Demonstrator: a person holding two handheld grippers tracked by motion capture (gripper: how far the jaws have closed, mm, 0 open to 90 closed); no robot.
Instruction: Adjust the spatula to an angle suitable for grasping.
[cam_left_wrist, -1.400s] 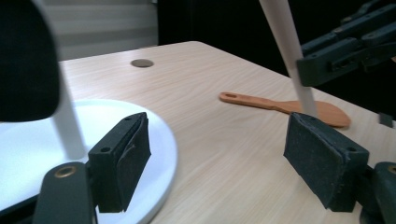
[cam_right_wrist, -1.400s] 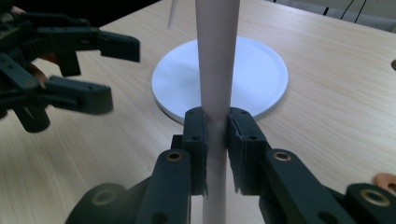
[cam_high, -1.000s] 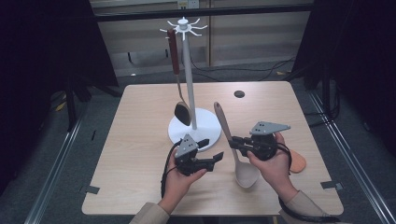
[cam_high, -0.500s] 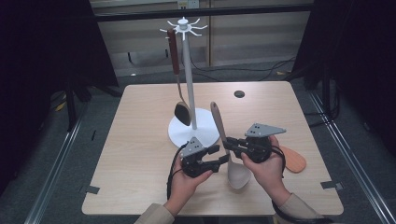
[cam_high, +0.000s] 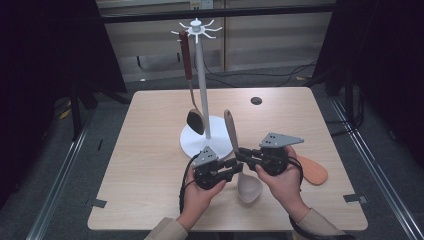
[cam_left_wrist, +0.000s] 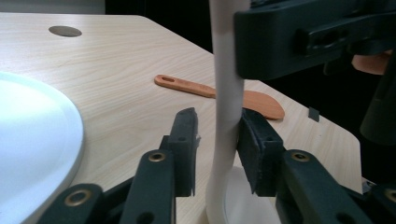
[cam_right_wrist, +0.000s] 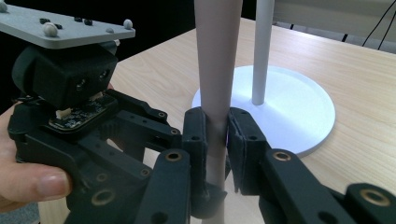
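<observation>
We find the right gripper (cam_high: 245, 154) clenched on the handle of the pale beige, long-handled spoon (cam_high: 241, 161) held upright above the light wooden table (cam_high: 150, 150), while the left gripper (cam_high: 236, 167), its jaws just closing, brackets the handle lower down, one pad touching.

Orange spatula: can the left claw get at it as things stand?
Probably not directly: the left claw has been closing around the pale spoon, and the right claw, shut on the spoon, sits between it and the orange spatula.

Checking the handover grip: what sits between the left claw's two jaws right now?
The pale spoon's handle stands between the jaws of the left claw, which have just been closing; one jaw touches it, the other shows a gap, in the left gripper view.
</observation>
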